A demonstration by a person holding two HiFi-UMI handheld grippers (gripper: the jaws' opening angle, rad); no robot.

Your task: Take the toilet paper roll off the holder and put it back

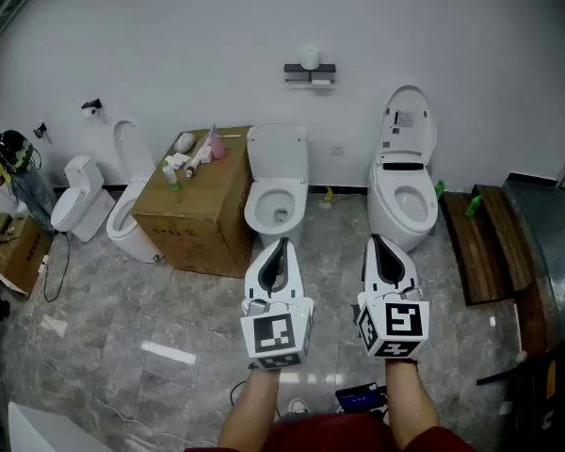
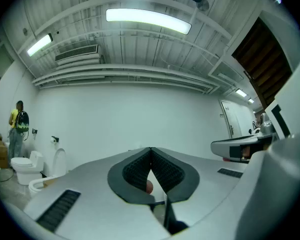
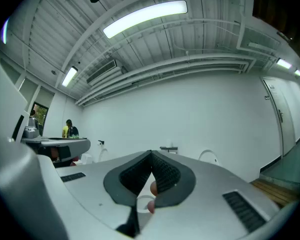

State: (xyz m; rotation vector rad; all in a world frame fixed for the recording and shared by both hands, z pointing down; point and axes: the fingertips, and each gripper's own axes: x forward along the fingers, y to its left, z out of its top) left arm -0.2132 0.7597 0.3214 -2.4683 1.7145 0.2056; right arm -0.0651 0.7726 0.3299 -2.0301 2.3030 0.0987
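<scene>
Left gripper (image 1: pixel 282 243), right gripper (image 1: pixel 376 240): closed, empty | toilet paper roll (image 1: pixel 309 57) well apart, on holder (image 1: pixel 311 72)

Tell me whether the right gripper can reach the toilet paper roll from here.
Probably not yet: the roll sits on the wall holder, well beyond the shut right gripper. The floor between the toilets looks free.

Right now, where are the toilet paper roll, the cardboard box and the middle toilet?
toilet paper roll (image 1: pixel 309 57), head view, its white side.
cardboard box (image 1: pixel 184 238), head view, front wall.
middle toilet (image 1: pixel 278 152), head view, raised lid.
</scene>
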